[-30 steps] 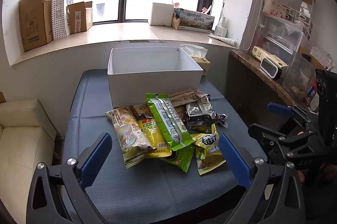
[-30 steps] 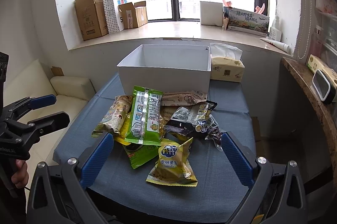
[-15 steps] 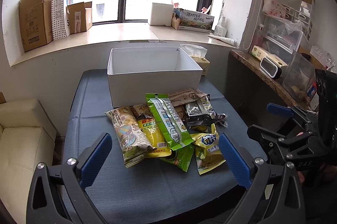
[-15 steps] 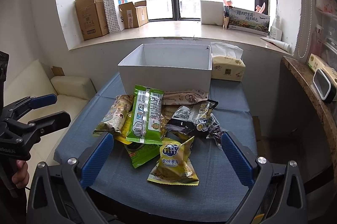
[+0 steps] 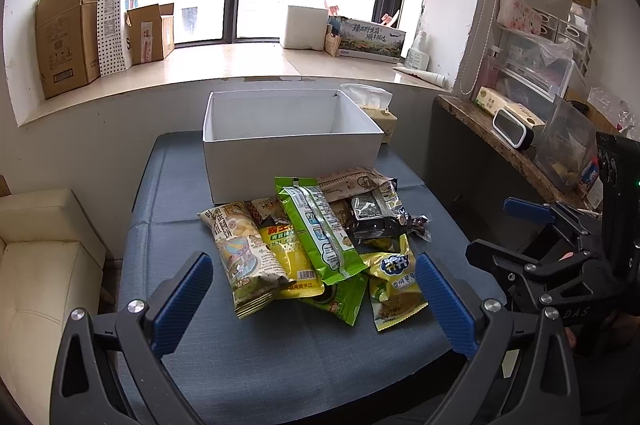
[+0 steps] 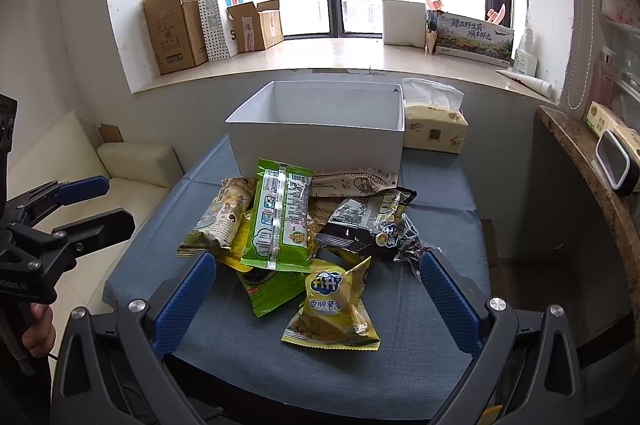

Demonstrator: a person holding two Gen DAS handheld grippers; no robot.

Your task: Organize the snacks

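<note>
A blue-covered table (image 5: 280,357) fills the middle of both views. At its 12 o'clock end stands an open white box (image 5: 290,141), its inside showing only bare walls. A tissue pack (image 6: 434,129) sits just beside the box at its 3 o'clock side.

Touching the box's near wall, a pile of snack packets (image 5: 316,241) lies at the table's centre, overlapping one another. A long green packet (image 6: 282,221) rests on top. A beige cartoon-printed packet (image 5: 242,261) lies at the pile's 9 o'clock edge, a black packet (image 6: 366,221) at 3 o'clock, and a small yellow chip bag (image 6: 334,305) at 6 o'clock, nearest the grippers.

The left gripper (image 5: 312,295) hangs above the table's near edge at 6 o'clock, its 2 blue fingers spread wide with nothing between them. The right gripper (image 6: 316,295) hangs likewise, fingers spread wide and holding nothing, the yellow bag below the gap.
</note>
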